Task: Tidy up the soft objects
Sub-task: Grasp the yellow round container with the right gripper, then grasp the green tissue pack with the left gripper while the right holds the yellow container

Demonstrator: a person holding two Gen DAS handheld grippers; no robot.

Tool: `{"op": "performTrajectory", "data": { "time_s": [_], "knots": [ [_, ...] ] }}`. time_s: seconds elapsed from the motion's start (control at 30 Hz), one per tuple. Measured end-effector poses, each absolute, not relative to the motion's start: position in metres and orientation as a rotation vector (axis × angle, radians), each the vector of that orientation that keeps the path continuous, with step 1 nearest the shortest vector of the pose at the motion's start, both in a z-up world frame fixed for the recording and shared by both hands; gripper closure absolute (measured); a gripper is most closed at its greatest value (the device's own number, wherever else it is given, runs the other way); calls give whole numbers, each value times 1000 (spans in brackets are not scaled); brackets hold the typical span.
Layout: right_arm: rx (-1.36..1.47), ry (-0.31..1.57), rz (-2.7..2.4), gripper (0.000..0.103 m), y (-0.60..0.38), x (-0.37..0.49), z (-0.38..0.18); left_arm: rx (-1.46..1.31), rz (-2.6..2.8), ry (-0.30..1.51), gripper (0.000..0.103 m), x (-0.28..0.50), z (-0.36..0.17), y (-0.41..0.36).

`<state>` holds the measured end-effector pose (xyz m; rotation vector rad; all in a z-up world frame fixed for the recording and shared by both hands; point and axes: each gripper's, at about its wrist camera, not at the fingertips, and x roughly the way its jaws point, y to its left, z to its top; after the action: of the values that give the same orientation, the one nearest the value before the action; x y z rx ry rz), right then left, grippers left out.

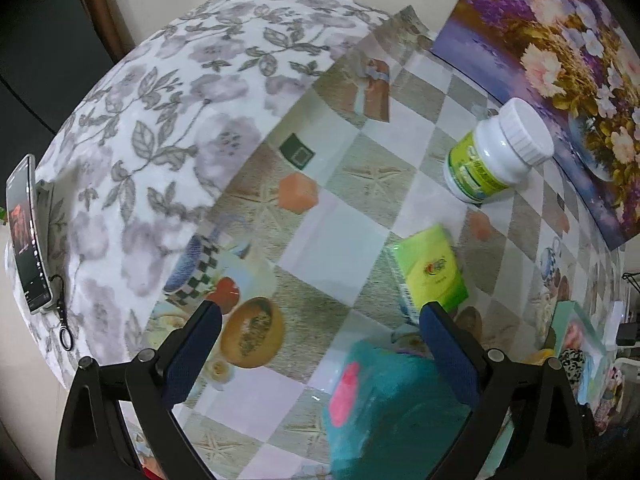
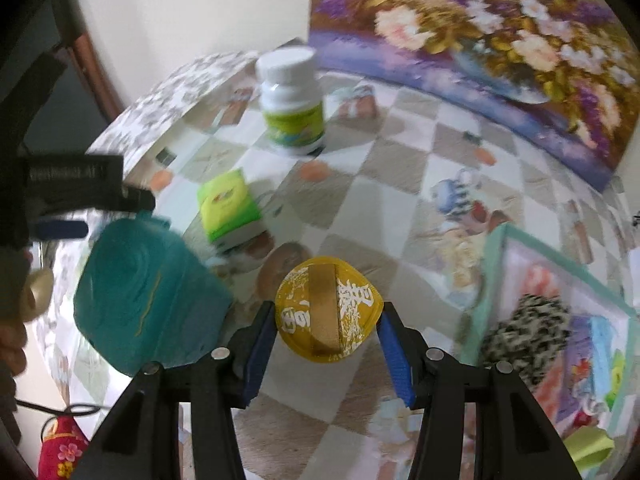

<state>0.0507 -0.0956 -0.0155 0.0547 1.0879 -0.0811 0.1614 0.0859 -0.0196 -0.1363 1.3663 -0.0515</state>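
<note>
A teal soft pouch with a pink patch (image 1: pixel 384 412) lies on the checkered table just below and between my left gripper's (image 1: pixel 320 316) open fingers; it also shows in the right wrist view (image 2: pixel 148 300). My right gripper (image 2: pixel 326 320) has its blue pads either side of a round yellow packet (image 2: pixel 328 314) with a gold strip; whether they press it is unclear. A green tissue pack (image 1: pixel 432 272) (image 2: pixel 230 208) lies mid-table. A speckled black-and-white soft item (image 2: pixel 524 336) rests in a shallow tray (image 2: pixel 492 264) at right.
A white bottle with a green label (image 1: pixel 492 152) (image 2: pixel 292 104) stands at the back by a floral painting (image 1: pixel 560 60). A floral cloth (image 1: pixel 160 120) covers the left side, with a phone (image 1: pixel 26 236) on its edge. A red embroidered pouch (image 2: pixel 60 448) lies at bottom left.
</note>
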Motion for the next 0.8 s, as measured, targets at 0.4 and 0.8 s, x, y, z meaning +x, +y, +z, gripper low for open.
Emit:
{"op": "performTrajectory", "data": {
  "time_s": [0.4,0.8],
  "knots": [
    [84,1049,-138,49,-117,49,4,-113,-175,1427,4,179,-10,54],
    [135,1035,-155,49,-135,46,11,-85,-228,1566,4,206,-18,23]
  ]
}}
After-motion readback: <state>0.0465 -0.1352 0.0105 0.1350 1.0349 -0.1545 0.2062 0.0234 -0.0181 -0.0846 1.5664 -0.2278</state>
